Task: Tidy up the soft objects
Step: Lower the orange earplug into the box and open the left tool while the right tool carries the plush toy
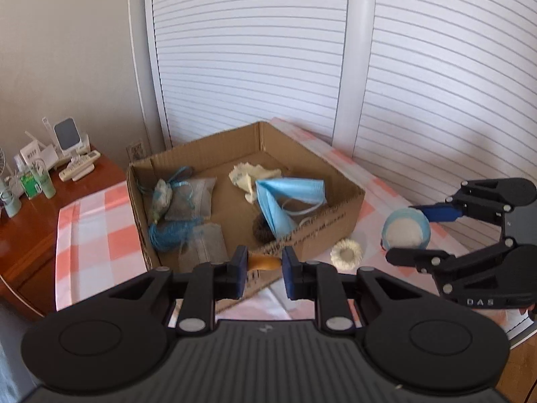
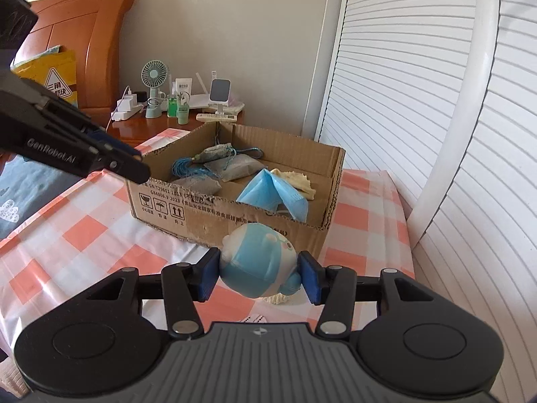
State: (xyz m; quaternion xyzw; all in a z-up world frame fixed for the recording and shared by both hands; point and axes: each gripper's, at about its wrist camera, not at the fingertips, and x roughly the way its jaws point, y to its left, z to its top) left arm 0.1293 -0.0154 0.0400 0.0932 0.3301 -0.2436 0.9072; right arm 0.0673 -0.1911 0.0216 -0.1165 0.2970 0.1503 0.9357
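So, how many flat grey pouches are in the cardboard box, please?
2: the far pouch beside the tasselled sachet, the near pouch at the front; more may hide under the blue mask.

One box [image 2: 235, 215], three grey pouches [image 2: 240, 167], one mask [image 2: 268, 189].

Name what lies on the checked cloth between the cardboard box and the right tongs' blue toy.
In the left wrist view, a white fluffy ring lies there, between the brown cardboard box and the blue round toy.
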